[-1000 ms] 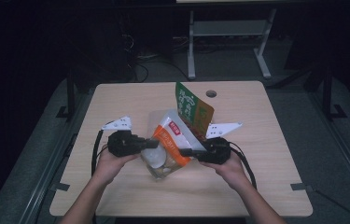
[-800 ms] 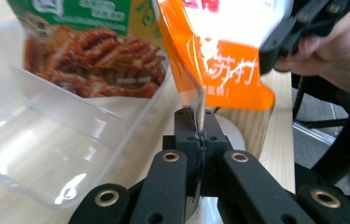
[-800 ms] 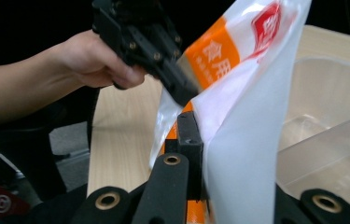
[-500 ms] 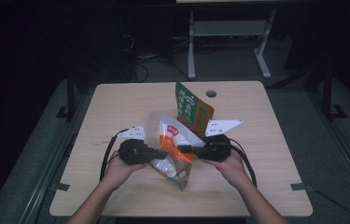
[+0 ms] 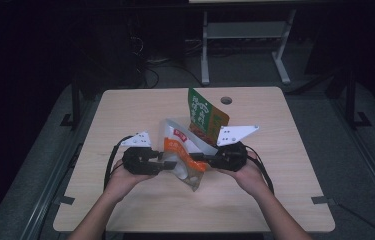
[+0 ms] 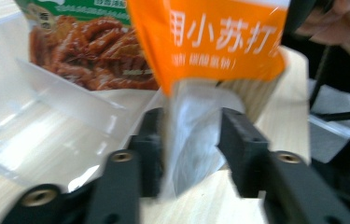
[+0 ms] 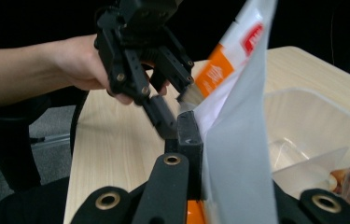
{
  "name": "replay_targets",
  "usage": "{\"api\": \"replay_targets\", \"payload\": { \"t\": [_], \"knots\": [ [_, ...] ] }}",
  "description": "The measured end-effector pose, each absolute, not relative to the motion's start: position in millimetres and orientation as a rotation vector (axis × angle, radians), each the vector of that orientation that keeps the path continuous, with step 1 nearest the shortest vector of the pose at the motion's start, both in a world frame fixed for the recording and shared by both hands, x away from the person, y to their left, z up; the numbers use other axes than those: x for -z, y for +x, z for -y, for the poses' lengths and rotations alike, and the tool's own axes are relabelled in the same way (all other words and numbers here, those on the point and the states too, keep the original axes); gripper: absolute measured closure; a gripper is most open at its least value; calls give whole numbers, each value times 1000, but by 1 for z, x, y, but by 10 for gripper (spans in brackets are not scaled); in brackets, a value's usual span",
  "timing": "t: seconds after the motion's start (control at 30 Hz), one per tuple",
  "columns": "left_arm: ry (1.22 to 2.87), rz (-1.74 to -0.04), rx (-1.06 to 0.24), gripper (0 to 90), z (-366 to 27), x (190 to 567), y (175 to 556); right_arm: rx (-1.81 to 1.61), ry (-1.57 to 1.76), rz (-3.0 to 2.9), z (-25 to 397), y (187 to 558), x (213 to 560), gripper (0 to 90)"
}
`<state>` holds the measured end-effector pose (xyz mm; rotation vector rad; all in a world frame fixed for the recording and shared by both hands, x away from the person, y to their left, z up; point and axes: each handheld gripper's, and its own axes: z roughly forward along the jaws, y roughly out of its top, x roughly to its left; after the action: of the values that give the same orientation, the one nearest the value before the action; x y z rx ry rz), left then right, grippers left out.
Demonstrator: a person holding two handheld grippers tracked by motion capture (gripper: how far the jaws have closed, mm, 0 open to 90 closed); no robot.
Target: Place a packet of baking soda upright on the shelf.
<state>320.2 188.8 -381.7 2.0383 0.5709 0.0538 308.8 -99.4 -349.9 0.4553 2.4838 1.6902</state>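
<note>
The orange and white pouch (image 5: 185, 159) hangs over the middle of the counter (image 5: 275, 200), lifted between the two grippers, its clear lower corner drooping toward the wood. In the left gripper view the pouch (image 6: 210, 70) drops its pale lower edge right into the gap between the two black jaws; the left-hand one lies against the film, the right-hand one stands a little off it, so the jaws are parted around the pouch rather than clamped tight. In the right gripper view the pouch (image 7: 238, 140) runs as a white sheet straight up from between the jaws, and they are closed on it, pinching its edge.

From above, the left gripper (image 5: 167, 164) comes in from the left, the right gripper (image 5: 197, 158) from the right, nose to nose at the pouch. Each sits in a hand, the left hand (image 5: 125, 177) and right hand (image 5: 247, 175) low over the counter.

Just behind stands a green snack bag (image 5: 202, 115), upright and leaning, inside a clear plastic tub (image 6: 46, 126).
</note>
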Motion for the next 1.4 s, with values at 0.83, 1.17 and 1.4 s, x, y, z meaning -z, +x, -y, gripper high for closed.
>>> {"api": "replay_targets", "payload": {
  "t": [0.83, 1.17, 1.4],
  "knots": [
    [2150, -677, -161, 241, -226, 418, 291, -1691, 564, -2335, 95, 323, 323, 900],
    [2162, -655, -161, 221, -223, 430, 296, -1645, 656, -2302, 79, 343, 320, 900],
    [2187, -645, -149, 214, -216, 436, 294, -1608, 720, -2271, 68, 356, 324, 900]
  ]
}}
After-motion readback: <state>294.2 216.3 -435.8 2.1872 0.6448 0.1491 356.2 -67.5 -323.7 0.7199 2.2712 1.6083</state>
